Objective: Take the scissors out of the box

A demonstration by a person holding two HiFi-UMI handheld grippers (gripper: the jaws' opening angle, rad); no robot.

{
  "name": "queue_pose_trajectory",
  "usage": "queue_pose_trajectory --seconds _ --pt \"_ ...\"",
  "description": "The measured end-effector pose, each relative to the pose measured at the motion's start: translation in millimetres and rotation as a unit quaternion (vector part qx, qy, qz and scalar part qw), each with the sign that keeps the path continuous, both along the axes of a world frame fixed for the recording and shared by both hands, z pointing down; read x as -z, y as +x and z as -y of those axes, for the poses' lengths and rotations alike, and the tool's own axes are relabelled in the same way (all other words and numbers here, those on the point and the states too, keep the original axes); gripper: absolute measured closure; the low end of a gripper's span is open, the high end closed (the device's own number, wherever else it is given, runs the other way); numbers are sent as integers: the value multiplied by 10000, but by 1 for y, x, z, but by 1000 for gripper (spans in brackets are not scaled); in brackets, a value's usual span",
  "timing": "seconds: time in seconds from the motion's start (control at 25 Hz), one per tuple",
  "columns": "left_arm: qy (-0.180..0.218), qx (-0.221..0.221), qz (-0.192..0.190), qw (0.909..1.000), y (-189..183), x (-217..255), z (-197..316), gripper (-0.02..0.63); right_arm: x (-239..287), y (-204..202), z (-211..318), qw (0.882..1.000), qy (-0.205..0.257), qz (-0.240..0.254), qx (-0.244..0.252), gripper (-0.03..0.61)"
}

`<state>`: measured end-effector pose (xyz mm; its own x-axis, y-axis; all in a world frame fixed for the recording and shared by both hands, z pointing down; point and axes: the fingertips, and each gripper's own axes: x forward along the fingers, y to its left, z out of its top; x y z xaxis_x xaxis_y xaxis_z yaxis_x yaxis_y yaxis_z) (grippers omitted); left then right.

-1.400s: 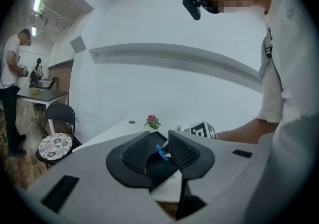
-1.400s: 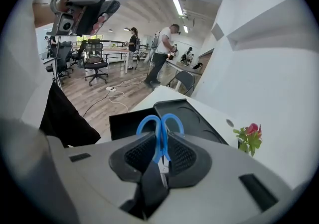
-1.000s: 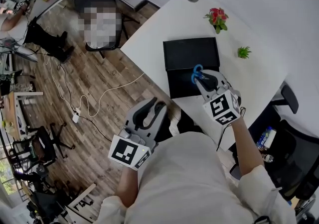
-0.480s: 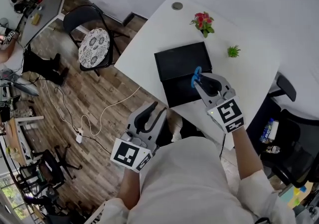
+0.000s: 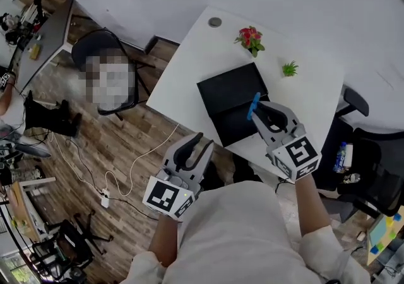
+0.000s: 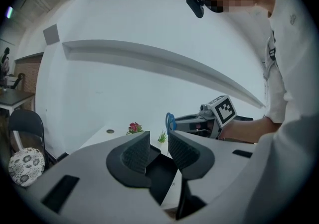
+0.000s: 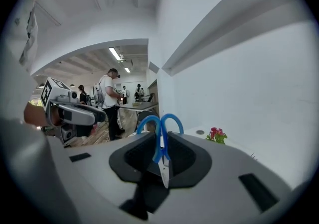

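R gripper (image 5: 262, 112) is clamped on the blue-handled scissors (image 5: 253, 106), which are held over the right edge of the black box (image 5: 228, 94), centre-right of the head view, loops poking out past the jaws. L gripper (image 5: 192, 147) sits lower centre w/ jaws apart and nothing btwn them.

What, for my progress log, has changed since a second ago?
The right gripper, shut on the blue-handled scissors, has lifted them above the black box. The left gripper has stayed open and empty; the box stayed on the white table.
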<state>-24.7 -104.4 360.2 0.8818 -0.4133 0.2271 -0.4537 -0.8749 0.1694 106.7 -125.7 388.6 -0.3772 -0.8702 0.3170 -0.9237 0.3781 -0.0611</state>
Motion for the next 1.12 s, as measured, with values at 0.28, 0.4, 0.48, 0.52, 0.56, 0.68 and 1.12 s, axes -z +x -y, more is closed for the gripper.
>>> queue_pose_trajectory --seconds 0.28,0.4,0.48,0.52,0.56,0.68,1.12 --pt "20 -407 -182 9990 -17 5 13 493 27 -17 -13 9978 206 350 -532 495" --pt "34 -585 -232 9980 -23 8 18 495 40 -25 -20 9963 293 375 -716 494" --pt "68 -692 -259 9972 -26 10 22 499 48 -30 -24 9949 373 428 -834 494" --pt "82 -734 -270 9969 -28 11 23 503 51 -33 -26 9941 410 473 -882 494" --pt "93 -769 -280 9966 -30 11 23 505 54 -37 -28 9933 444 523 -925 494" --pt "115 -861 -288 9958 -38 11 23 509 61 -49 -35 9910 543 642 -1041 494" --pt "195 -1115 -293 9931 -65 9 16 549 69 -89 -56 9855 690 901 -1261 494"
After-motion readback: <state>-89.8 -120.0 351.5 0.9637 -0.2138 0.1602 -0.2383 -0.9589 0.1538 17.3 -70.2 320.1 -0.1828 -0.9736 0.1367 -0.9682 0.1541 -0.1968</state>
